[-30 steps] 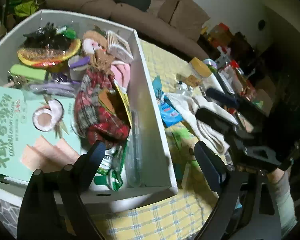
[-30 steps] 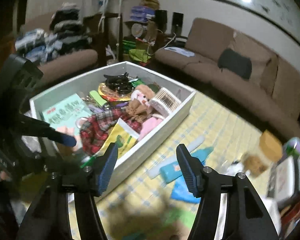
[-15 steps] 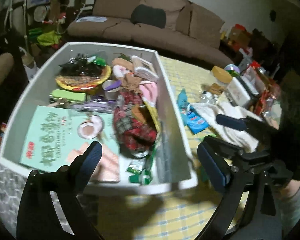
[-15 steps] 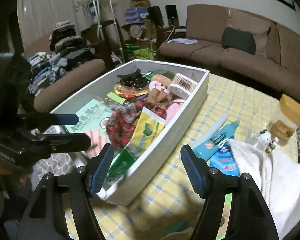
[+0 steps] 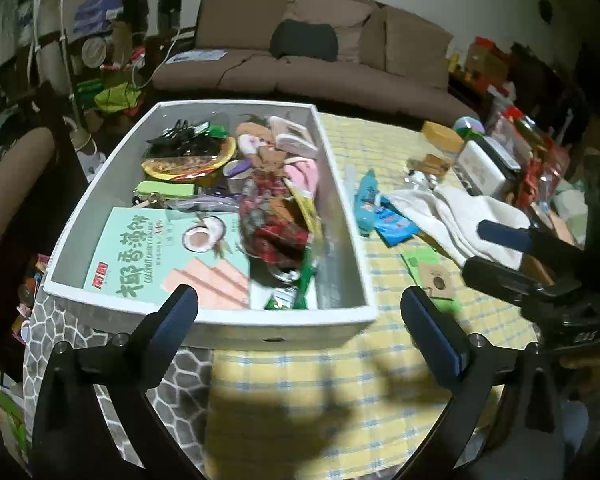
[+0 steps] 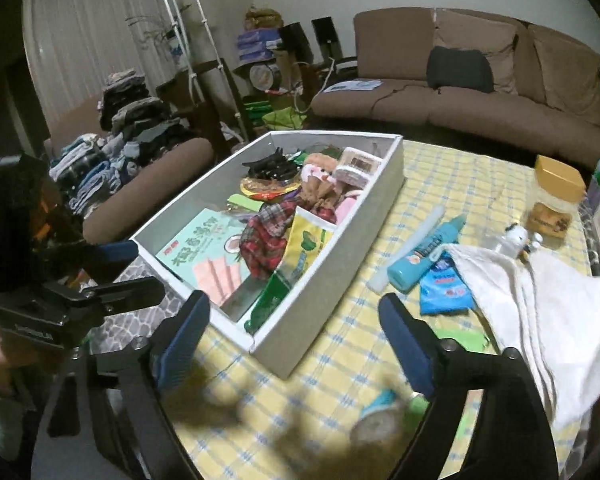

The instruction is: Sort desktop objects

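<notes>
A white box (image 5: 340,184) (image 6: 384,200) on the yellow checked tablecloth holds a green biscuit pack (image 5: 156,256), a red plaid doll (image 5: 272,216), black hair clips (image 5: 184,140) and several small items. My left gripper (image 5: 298,320) is open and empty, hanging above the box's near wall. My right gripper (image 6: 294,328) is open and empty above the box's near corner. Beside the box lie a blue tube (image 6: 424,252), a blue packet (image 6: 444,284), a white tube (image 6: 412,244) and a white towel (image 6: 540,308).
A yellow-lidded jar (image 6: 556,196), a small panda figure (image 6: 516,240) and green paper scraps (image 5: 432,272) lie on the table's right side. More clutter (image 5: 512,152) stands at the far right. A brown sofa (image 5: 308,60) is behind; stacked clothes (image 6: 128,136) at the left.
Both grippers have pulled back and risen from the box, so more of the table and room shows. Both stay open and empty.
</notes>
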Action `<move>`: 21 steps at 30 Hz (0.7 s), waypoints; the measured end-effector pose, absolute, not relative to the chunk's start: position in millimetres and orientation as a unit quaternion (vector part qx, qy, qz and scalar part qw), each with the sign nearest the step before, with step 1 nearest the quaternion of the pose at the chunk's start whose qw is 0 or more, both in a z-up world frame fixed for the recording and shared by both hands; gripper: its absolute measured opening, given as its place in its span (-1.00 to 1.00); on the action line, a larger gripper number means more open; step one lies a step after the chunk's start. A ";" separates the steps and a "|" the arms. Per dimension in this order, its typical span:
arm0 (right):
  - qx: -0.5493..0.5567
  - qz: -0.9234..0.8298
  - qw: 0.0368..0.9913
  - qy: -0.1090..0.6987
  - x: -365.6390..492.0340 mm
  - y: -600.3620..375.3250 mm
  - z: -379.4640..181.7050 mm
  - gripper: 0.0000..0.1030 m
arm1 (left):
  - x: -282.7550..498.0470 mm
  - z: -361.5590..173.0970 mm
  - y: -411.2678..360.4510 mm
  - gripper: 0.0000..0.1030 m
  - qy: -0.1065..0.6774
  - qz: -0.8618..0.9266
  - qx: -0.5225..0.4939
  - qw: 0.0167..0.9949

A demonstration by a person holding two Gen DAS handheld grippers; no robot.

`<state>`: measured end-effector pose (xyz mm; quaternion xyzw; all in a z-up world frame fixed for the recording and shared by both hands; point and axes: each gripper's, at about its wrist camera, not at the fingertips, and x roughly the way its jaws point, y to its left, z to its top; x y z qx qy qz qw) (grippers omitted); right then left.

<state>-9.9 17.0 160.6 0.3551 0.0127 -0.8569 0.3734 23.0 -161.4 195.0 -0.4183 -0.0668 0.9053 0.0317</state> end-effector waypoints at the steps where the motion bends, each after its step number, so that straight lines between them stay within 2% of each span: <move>1: 0.355 -0.859 0.368 0.007 -7.7 25.4 161.0 0.99 | 24.4 195.4 -156.4 0.98 -0.063 0.905 -0.419 0.035; 9: 0.359 -0.889 0.285 -0.018 9.2 110.2 152.6 0.99 | 40.0 176.4 -88.8 0.99 -0.040 0.902 -0.425 0.070; 16: 0.389 -0.895 0.217 -0.029 24.6 165.2 107.1 0.99 | 51.5 116.4 -25.3 0.99 -0.012 0.889 -0.447 0.099; 21: 0.407 -0.894 0.179 -0.050 25.0 186.5 72.9 0.99 | 49.1 81.9 -7.8 0.99 -0.004 0.892 -0.444 0.080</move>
